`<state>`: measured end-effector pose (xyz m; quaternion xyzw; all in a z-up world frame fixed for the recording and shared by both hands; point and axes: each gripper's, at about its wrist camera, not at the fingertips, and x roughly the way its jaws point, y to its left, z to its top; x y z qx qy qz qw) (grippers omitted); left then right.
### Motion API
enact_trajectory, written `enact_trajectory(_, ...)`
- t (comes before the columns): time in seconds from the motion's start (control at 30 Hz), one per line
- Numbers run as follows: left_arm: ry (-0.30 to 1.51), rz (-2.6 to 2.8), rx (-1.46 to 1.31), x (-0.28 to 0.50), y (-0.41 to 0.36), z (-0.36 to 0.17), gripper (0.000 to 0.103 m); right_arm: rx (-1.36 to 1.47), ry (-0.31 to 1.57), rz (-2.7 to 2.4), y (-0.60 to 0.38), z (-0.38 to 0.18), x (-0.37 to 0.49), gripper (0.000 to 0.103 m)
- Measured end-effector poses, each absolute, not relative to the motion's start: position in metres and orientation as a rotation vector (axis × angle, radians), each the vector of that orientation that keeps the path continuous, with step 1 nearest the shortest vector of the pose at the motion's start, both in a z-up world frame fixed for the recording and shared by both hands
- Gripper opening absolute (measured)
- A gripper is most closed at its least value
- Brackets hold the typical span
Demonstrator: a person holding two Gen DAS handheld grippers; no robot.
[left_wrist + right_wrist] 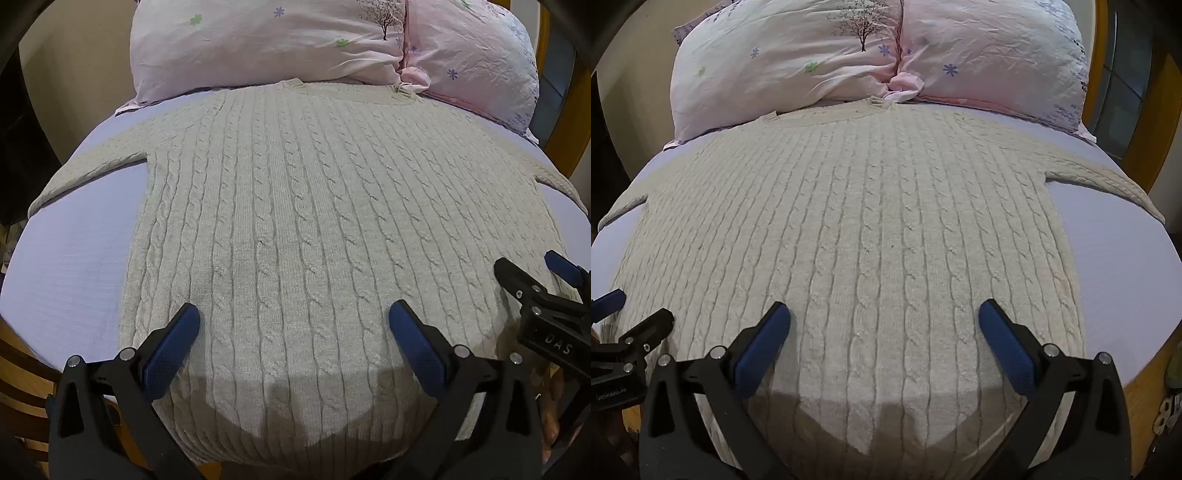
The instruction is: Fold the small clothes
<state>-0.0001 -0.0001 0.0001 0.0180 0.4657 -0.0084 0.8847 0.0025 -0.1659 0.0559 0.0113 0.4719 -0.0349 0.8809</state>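
A cream cable-knit sweater point(295, 206) lies flat on a lilac bed sheet point(74, 266), collar far, hem near, sleeves spread to both sides. It also shows in the right wrist view point(871, 229). My left gripper point(294, 317) is open and empty, hovering over the hem on the sweater's left half. My right gripper point(884, 317) is open and empty over the hem's right half. The right gripper also shows at the right edge of the left wrist view point(532, 269), and the left gripper at the left edge of the right wrist view point(631, 310).
Two pink flowered pillows point(266, 44) point(476, 55) lie against the collar at the far end. They also show in the right wrist view point(786, 62) point(993, 55). A wooden bed frame point(1145, 406) runs along the near edge. The sheet point(1115, 266) lies bare beside the sweater.
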Motion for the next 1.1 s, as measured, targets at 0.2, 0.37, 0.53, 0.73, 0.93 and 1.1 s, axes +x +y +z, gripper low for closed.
enact_trajectory(0.2,0.97,-0.017,0.036,0.0003,-0.0002,0.0004,0.102,0.016,0.989,-0.073,-0.1654,0.0563,0.0033,0.101)
enact_trajectory(0.37,0.967,-0.018,0.036,-0.0002,0.0,0.0001,0.102,0.017,0.988,-0.073,-0.1687,0.06,0.0031,0.101)
enact_trajectory(0.53,0.966,-0.018,0.037,-0.0002,-0.0001,0.0002,0.102,0.018,0.985,-0.074,-0.1664,0.0596,0.0036,0.101)
enact_trajectory(0.73,0.965,-0.018,0.037,-0.0001,0.0,0.0003,0.102,0.019,0.984,-0.075,-0.1647,0.059,0.0039,0.101)
enact_trajectory(0.93,0.964,-0.018,0.037,-0.0002,0.0,0.0003,0.102,0.019,0.983,-0.076,-0.1646,0.0586,0.0038,0.101)
enact_trajectory(1.1,0.963,-0.018,0.037,-0.0002,0.0,0.0003,0.102,0.019,0.982,-0.076,-0.1645,0.0585,0.0038,0.101)
